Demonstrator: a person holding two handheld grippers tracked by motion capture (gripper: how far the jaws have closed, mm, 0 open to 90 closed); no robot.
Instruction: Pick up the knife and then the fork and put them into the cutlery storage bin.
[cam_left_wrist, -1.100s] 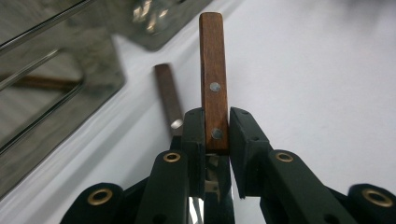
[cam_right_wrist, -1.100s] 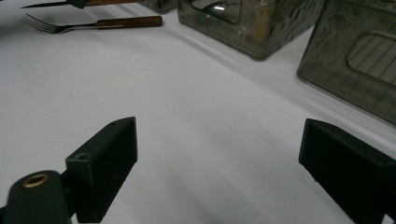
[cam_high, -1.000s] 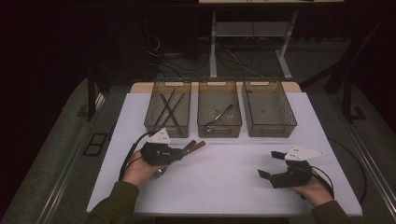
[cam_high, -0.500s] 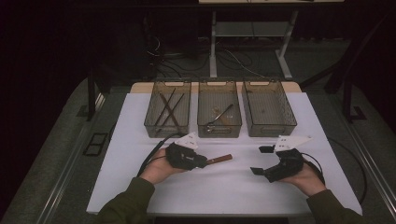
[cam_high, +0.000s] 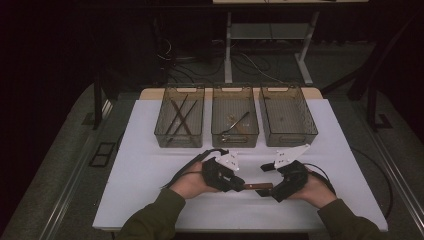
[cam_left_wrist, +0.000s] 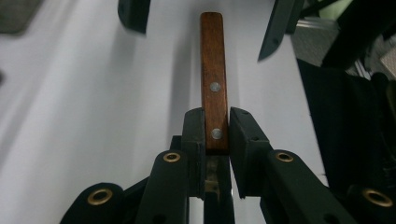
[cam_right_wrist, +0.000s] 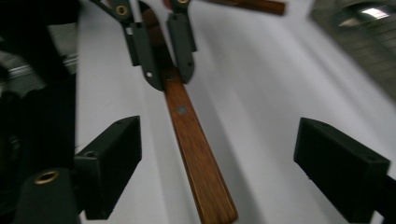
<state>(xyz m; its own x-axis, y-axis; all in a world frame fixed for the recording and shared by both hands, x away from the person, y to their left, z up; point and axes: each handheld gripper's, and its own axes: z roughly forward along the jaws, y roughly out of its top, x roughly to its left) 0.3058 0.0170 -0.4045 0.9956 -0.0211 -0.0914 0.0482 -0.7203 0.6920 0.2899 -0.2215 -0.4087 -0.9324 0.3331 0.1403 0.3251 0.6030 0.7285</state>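
Left gripper (cam_high: 235, 181) has carried the clamped wooden-handled utensil (cam_left_wrist: 214, 79) rightward, right gripper (cam_right_wrist: 219, 168) closing in but wide apart around its handle, so handover's close.

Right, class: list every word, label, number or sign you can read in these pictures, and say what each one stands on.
None can be read: there is no writing on the wooden handle, the three bins or the white table.
Front label of the middle bin: too small and blurred to read.

surface: white table (cam_high: 150, 175) | far edge: three clear bins (cam_high: 235, 122) side by side; left bin holds dark sticks; middle one utensils; right one looks bare
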